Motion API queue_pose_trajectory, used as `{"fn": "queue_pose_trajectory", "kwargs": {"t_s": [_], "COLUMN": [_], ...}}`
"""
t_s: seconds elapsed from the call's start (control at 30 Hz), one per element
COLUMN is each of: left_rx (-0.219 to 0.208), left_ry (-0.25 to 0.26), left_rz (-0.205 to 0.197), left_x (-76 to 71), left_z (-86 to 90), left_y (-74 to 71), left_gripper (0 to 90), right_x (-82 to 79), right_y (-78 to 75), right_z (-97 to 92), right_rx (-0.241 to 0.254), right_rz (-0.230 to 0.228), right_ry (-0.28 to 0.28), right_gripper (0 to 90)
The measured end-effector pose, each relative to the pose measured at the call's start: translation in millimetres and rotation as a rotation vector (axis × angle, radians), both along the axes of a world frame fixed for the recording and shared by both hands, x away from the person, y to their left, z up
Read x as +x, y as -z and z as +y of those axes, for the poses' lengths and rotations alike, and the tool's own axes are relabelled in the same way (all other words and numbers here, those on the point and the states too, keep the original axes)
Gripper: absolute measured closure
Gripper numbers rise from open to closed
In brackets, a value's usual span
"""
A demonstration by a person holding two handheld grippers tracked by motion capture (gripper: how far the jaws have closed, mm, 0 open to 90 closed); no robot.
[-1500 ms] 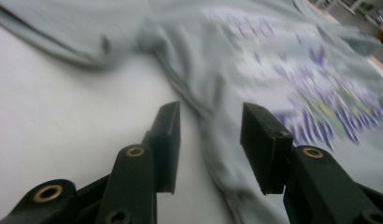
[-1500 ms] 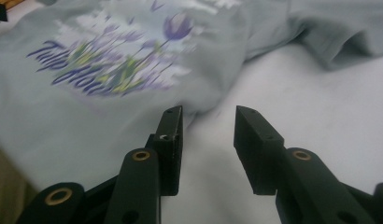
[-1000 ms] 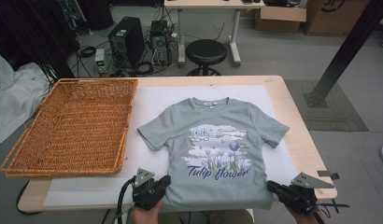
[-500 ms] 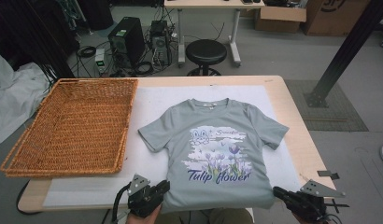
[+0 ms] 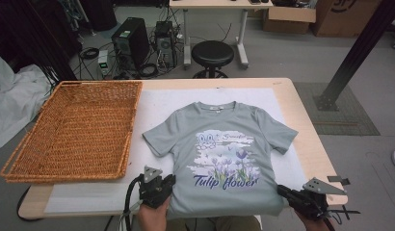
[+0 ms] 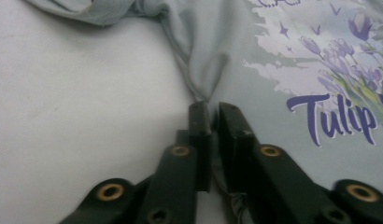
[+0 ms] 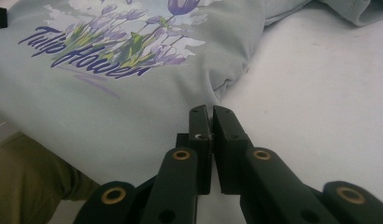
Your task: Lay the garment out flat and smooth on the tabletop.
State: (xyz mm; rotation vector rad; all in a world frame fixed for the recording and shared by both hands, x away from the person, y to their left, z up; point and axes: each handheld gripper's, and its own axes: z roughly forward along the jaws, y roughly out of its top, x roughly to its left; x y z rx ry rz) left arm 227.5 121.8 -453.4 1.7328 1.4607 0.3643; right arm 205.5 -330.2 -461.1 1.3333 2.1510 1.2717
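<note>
A grey-green T-shirt (image 5: 224,144) printed with "Tulip flower" lies flat, face up, on the white mat, its hem hanging over the near table edge. My left gripper (image 5: 169,181) is at the shirt's lower left side. In the left gripper view its jaws (image 6: 212,109) have just been closing and pinch a ridge of the T-shirt (image 6: 273,70). My right gripper (image 5: 281,189) is at the lower right side. Its jaws (image 7: 209,112) have also just been closing, and puckered cloth of the T-shirt (image 7: 110,107) is caught at their tips.
A wide wicker basket (image 5: 70,130) sits on the table's left part, beside the white mat (image 5: 157,101). Beyond the far edge stand a black stool (image 5: 212,53) and computer cases. The person's trousers (image 7: 21,172) lie under the near edge.
Both grippers drew back toward the near edge half a second ago and have come forward again onto the shirt's lower sides. The shirt lies much as before.
</note>
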Motion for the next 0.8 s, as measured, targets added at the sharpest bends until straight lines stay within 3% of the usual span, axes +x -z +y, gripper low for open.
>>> {"fn": "queue_pose_trajectory", "kwargs": {"t_s": [0.2,0.23,0.27,0.33,0.47,0.57,0.8], "left_rx": [-0.007,-0.011,-0.011,-0.031,-0.046,-0.019,-0.027], "left_ry": [0.014,0.018,0.016,0.008,-0.003,0.004,-0.021], "left_rz": [-0.008,-0.017,-0.023,-0.043,-0.068,-0.079,-0.067], "left_x": [-14.8,-15.1,-14.3,-7.9,15.5,41.9,106.8], "left_z": [4.5,4.7,4.5,5.2,5.9,5.3,10.7], "left_y": [0.2,-0.6,-1.6,-5.8,-15.8,-24.5,-35.8], "left_gripper": [85.5,84.7,81.9,69.1,57.0,53.4,53.0], "right_x": [-8.8,-9.6,-9.6,-6.2,16.8,44.2,123.2], "right_y": [-0.1,-0.3,-1.1,-3.5,-13.3,-22.3,-37.8], "right_z": [-6.3,-7.1,-8.2,-10.8,-16.0,-15.5,-9.1], "right_rx": [0.019,0.027,0.041,0.072,0.094,0.07,0.057], "right_rz": [0.016,0.019,0.015,0.004,-0.042,-0.073,-0.099], "right_ry": [-0.015,-0.016,-0.013,0.004,0.053,0.069,0.054], "right_gripper": [86.9,84.7,75.3,68.0,60.6,58.7,56.7]}}
